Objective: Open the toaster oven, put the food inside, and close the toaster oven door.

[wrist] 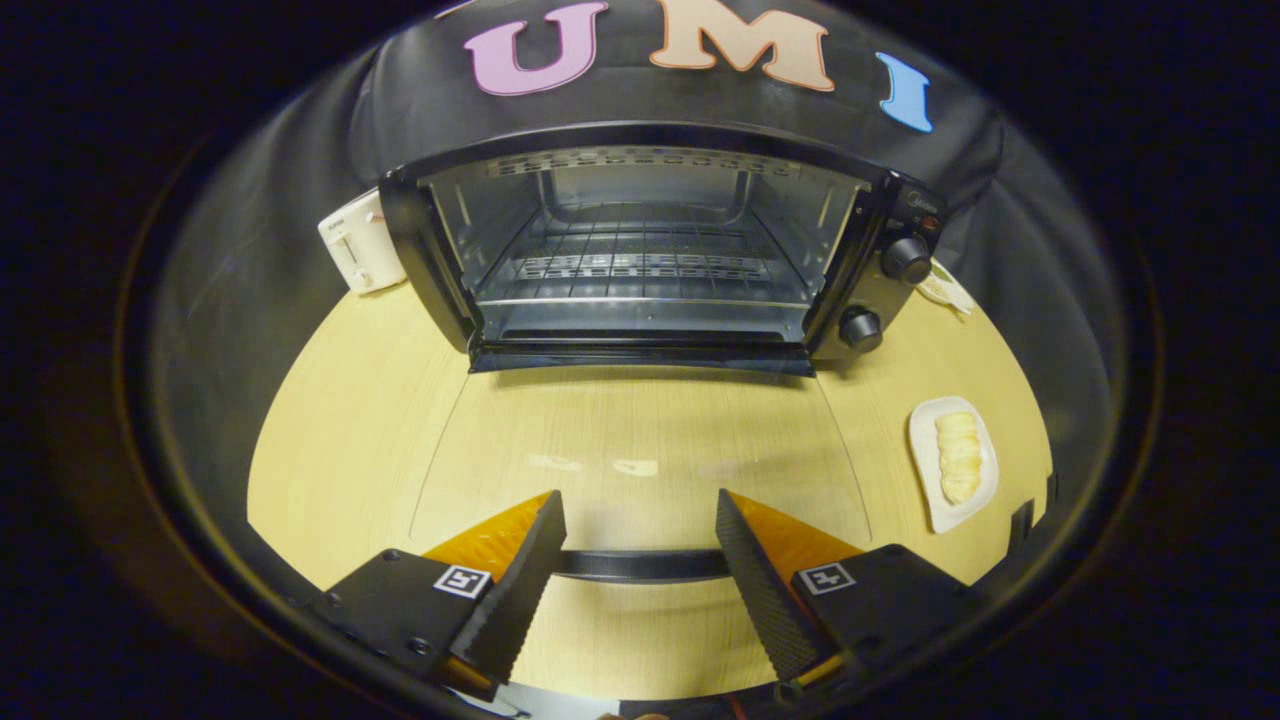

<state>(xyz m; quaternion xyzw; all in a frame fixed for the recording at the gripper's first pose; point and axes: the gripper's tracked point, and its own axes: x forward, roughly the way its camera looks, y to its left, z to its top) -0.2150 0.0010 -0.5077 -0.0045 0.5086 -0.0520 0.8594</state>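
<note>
– Where are the jaws?
– I hold the gripper (pixel 635 540) level, jaws spread, straddling the handle (pixel 640 565) of the toaster oven's (pixel 650 250) lowered glass door (pixel 640 450).
– The food?
– Food (pixel 958 457) sits on a white plate (pixel 927 450) on the surface (pixel 350 400), right of the door.

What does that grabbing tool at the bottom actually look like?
The gripper has two black wedge-shaped fingers with ribbed inner faces and orange outer sides. Each sits on a black block bearing a small square black-and-white marker.
</note>
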